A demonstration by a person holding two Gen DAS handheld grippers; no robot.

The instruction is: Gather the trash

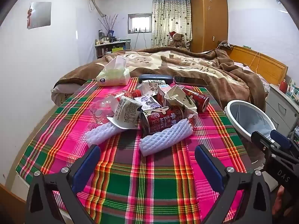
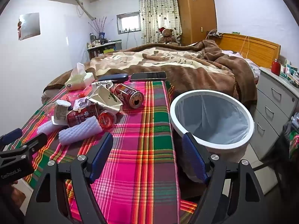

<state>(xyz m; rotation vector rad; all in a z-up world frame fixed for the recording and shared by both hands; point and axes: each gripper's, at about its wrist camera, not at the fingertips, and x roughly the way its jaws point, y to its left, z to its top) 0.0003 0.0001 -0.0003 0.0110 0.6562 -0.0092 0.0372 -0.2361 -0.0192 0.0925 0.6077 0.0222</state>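
Both grippers empty, jaws spread wide. Left gripper (image 1: 147,160) sits nearest the foam sleeve (image 1: 166,137), straight ahead, long axis slanting crosswise. Trash bin (image 2: 212,119) stands right of the sleeve, before right gripper (image 2: 147,153).

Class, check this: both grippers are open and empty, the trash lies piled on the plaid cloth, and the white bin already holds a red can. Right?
Not quite. The white bin holds only its liner, as the right wrist view shows; the red can lies on the plaid cloth. The left gripper and right gripper are open and empty.
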